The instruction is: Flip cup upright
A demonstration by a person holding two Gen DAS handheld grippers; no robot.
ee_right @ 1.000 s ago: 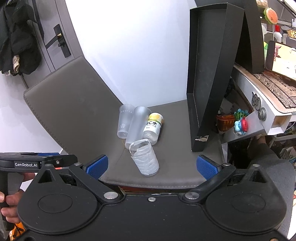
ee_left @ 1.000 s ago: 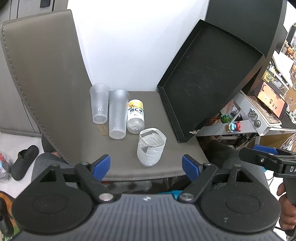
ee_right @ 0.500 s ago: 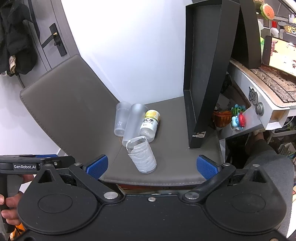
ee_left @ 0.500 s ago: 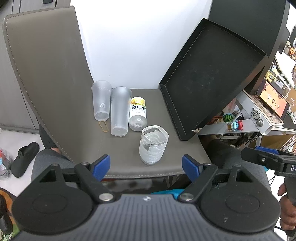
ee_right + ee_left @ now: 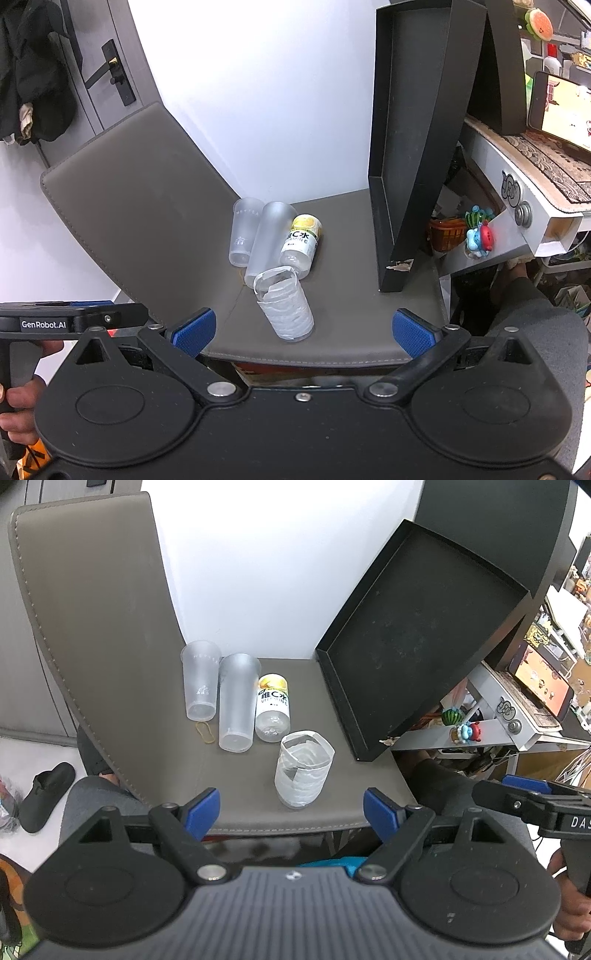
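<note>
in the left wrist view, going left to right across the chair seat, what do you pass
short clear cup → rubber band → tall frosted cup → vitamin bottle → crinkled cup → black tray

Home; chair (image 5: 92, 627), door (image 5: 107, 55), slipper (image 5: 44, 797).

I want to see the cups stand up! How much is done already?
One cut bottle near the seat's front edge already stands upright. Nothing is in hand: the left hand-held gripper and right hand-held gripper are both open and empty. Still left: two cups lying on their sides.
</note>
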